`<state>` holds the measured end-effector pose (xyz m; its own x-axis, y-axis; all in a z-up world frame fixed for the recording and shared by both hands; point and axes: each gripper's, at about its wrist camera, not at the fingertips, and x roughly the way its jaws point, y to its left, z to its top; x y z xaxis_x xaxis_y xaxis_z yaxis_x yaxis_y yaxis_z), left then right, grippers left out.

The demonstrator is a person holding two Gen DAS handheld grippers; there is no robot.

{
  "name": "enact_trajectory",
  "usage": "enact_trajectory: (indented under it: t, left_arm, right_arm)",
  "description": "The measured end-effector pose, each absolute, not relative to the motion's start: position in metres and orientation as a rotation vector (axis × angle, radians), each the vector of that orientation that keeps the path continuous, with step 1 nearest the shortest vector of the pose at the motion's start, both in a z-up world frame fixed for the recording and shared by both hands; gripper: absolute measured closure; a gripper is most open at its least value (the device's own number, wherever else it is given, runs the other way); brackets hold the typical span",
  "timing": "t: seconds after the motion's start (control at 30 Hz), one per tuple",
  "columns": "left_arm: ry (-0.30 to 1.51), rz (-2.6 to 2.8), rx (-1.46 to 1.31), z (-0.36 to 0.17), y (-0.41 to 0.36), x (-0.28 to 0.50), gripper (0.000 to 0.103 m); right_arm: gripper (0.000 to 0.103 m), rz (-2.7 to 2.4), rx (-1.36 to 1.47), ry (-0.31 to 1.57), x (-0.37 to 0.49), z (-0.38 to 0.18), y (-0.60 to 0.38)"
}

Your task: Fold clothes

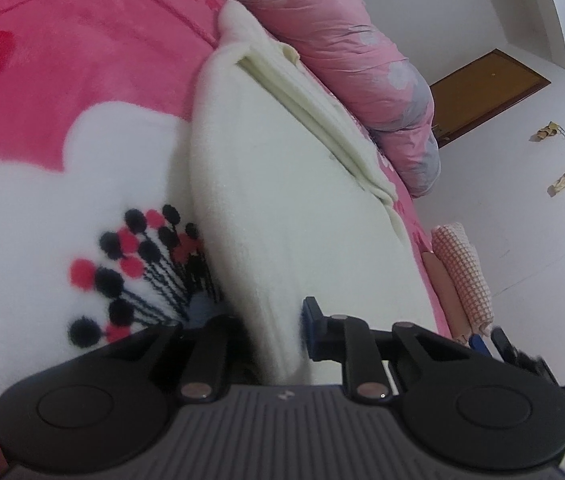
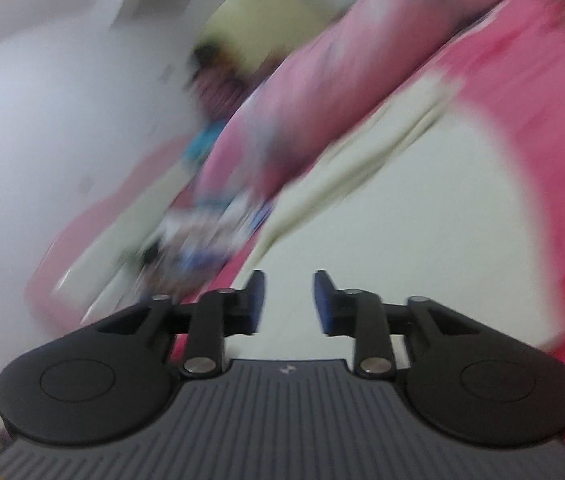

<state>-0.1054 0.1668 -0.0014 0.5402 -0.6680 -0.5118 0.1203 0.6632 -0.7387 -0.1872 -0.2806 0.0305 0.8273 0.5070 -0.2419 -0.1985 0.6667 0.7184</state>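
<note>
- The left gripper (image 1: pixel 272 330) is being held closed on a raised fold of the cream fleece garment (image 1: pixel 282 184); the cloth is being pinched between the blue pad (image 1: pixel 314 330) on one side and the opposite finger, which is being hidden by the fleece.
- The right gripper (image 2: pixel 288 304) is being held with its jaws apart and nothing between them, just above pale cloth; its view is being heavily smeared by motion, so contact with the cloth cannot be told.
- The garment is being spread along the pink blanket (image 1: pixel 82 60), with a ribbed hem or cuff (image 1: pixel 314 120) being shown along its far edge beside the rolled pink quilt (image 1: pixel 362 40).
- A checked cloth (image 1: pixel 462 276) is being seen at the bed's edge, apart from the fleece.
- Judged from the lifted edge, a fold is being made, the near side being carried by the left gripper.
- The next move is being judged to call for a second hold: the free edge is needing to be taken by the open right gripper, level with the left, so that both corners are being carried over evenly without the thick fleece slipping or bunching.
</note>
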Motion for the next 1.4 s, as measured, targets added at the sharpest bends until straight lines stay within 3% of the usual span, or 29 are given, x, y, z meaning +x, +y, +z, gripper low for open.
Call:
enact_trajectory:
  t: [0.3,0.63,1.4]
  left_arm:
    - [0.875,-0.483,-0.687,0.002,0.163,-0.111,0.084]
    - [0.874,-0.465,-0.658,0.005,0.157,-0.111,0.084]
    - [0.869,-0.474,-0.673,0.002,0.159,-0.11,0.084]
  right_arm:
    - [0.068,0.129,0.762,0.529,-0.136,0.017,-0.36]
    - [0.065,0.114,0.761,0.615,-0.097,-0.006,-0.373]
    - [0.062,0.379,0.764,0.662,-0.161,-0.004,-0.341]
